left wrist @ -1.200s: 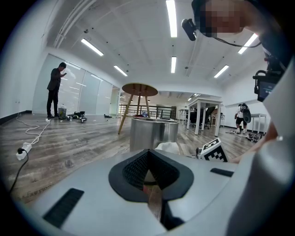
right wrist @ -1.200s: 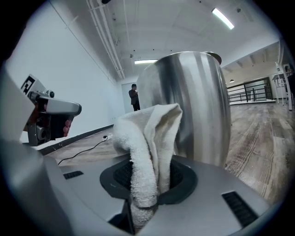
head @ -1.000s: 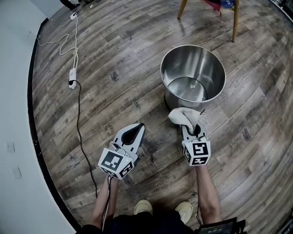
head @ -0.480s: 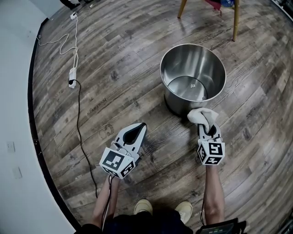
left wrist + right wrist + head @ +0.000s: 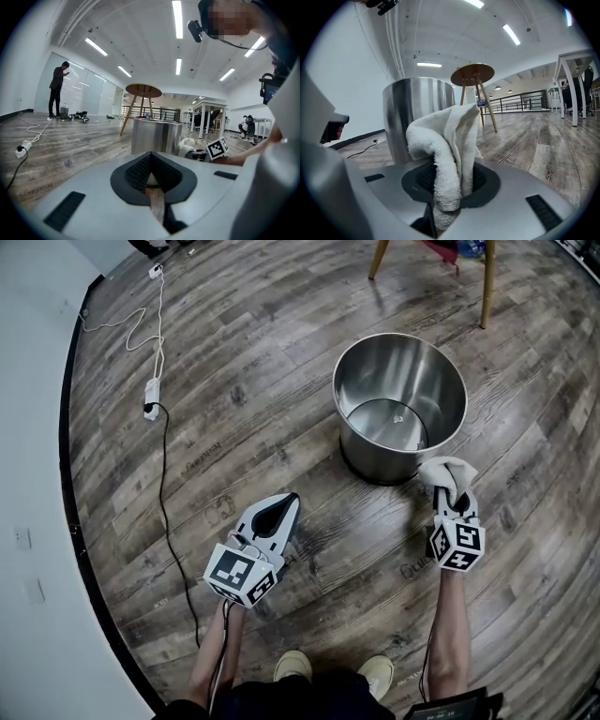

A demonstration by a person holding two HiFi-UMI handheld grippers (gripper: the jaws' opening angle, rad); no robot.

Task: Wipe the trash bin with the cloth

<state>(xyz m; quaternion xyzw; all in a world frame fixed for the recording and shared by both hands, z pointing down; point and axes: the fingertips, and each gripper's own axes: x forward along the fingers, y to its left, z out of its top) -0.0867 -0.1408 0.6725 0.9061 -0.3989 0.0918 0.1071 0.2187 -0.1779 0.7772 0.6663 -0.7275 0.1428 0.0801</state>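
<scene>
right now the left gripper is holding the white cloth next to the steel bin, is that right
No, it is the right gripper that holds the white cloth next to the steel bin; the right gripper view shows it pinched between the jaws. The left gripper is shut on nothing.

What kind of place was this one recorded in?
Probably a large open-plan office or lab hall: a grey wood-plank floor, long strip lights on a high white ceiling, white desks with chairs, and a glass partition wall.

Left tool (image 5: 151, 180) sits closed, facing trash bin (image 5: 155, 136).
</scene>
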